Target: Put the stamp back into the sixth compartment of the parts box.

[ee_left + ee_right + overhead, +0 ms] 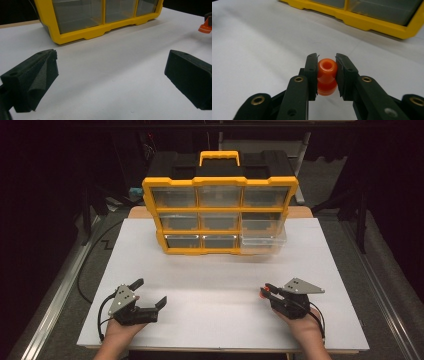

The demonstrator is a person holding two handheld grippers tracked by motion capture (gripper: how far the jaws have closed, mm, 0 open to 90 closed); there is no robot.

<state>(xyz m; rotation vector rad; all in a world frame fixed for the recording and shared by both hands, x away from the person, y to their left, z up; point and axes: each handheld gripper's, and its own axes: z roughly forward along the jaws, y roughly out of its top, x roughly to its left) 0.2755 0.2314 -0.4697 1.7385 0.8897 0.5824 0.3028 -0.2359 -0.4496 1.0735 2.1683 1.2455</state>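
White table (220,285); right gripper (266,293) clamps orange piece (327,76).

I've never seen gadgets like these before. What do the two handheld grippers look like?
Each is a black, pistol-like tool. The left gripper and right gripper both carry a grey three-cornered plate on top, dotted with small holes, and trail a thin black cable. The jaws are black, with brass-coloured rivets. The forearms show no sleeves.

Glossy orange spool (327,75), seemingly plastic; matt tabletop (220,285).
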